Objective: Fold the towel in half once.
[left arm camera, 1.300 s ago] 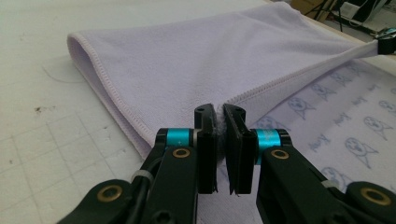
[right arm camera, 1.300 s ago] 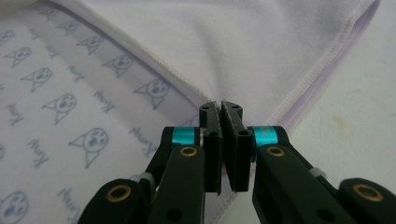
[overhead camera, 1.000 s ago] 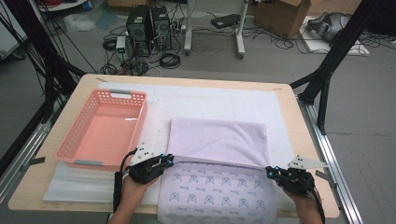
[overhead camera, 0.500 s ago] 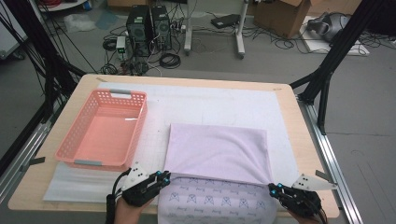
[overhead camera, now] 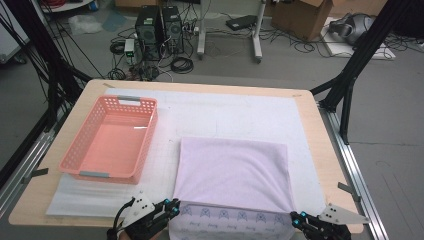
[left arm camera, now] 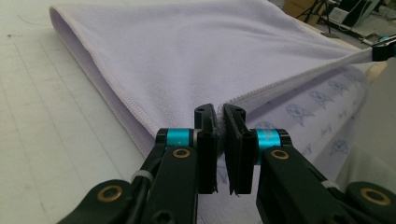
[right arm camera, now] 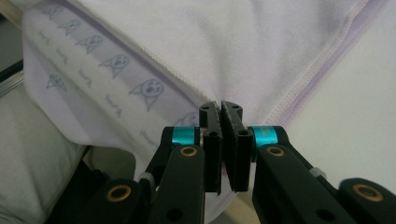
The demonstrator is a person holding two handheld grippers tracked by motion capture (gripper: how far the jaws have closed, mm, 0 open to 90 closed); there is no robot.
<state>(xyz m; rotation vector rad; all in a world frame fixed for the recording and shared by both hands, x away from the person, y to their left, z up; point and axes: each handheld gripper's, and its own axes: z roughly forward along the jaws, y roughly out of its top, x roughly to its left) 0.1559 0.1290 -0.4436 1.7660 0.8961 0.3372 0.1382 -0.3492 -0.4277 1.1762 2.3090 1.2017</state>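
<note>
Worktop: carrying a white mat, a lilac towel and a pink basket.
Towel: lying right of the basket, folded toward the near edge, its printed layer hanging over it.
Basket: sitting empty at the left, apart from the towel.
Left tongs: pinching shut on the towel's near-left corner.
Right tongs: clamping its near-right corner.
Risk: thin bites may be slipping, or uneven pulling skewing the fold.
</note>
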